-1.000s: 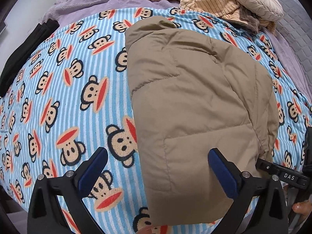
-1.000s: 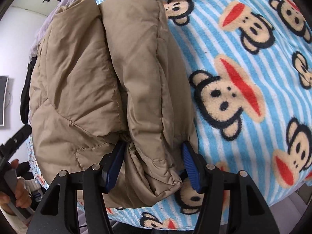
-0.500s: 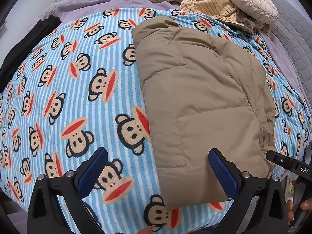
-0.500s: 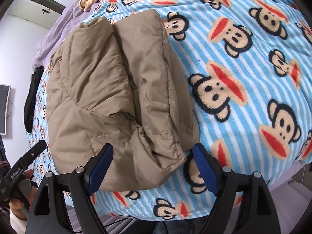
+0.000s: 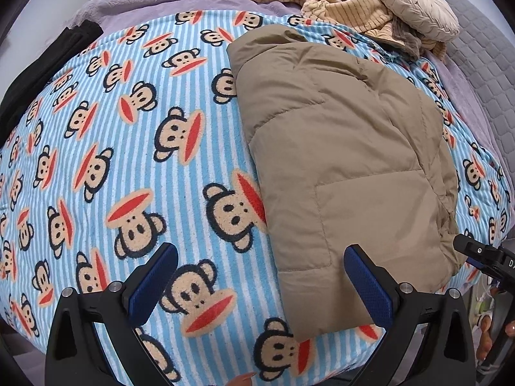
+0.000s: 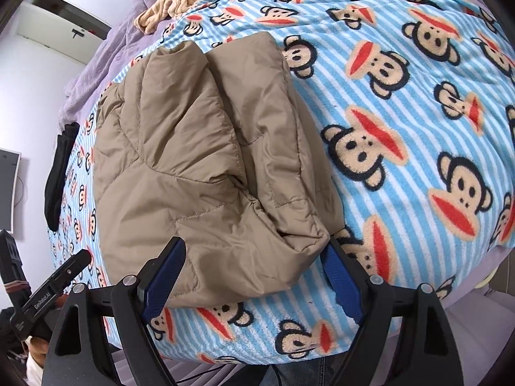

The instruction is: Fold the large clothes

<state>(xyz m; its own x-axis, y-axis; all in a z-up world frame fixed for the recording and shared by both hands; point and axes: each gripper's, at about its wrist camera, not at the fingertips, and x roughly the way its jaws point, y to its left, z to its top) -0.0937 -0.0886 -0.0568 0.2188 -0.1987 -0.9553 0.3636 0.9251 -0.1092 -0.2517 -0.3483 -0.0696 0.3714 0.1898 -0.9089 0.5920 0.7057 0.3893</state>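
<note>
Folded tan quilted jacket [image 6: 206, 160]: puffy, ahead of right gripper [image 6: 254, 276], between wide-spread, empty jaws, untouched by pads.

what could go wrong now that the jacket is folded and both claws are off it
The puffy jacket could spring back open, since neither the left claw nor the right claw holds it. Its near end lies close to the blanket's front edge, so it might slide off. The right claw, low beside the fold, could snag it.
</note>
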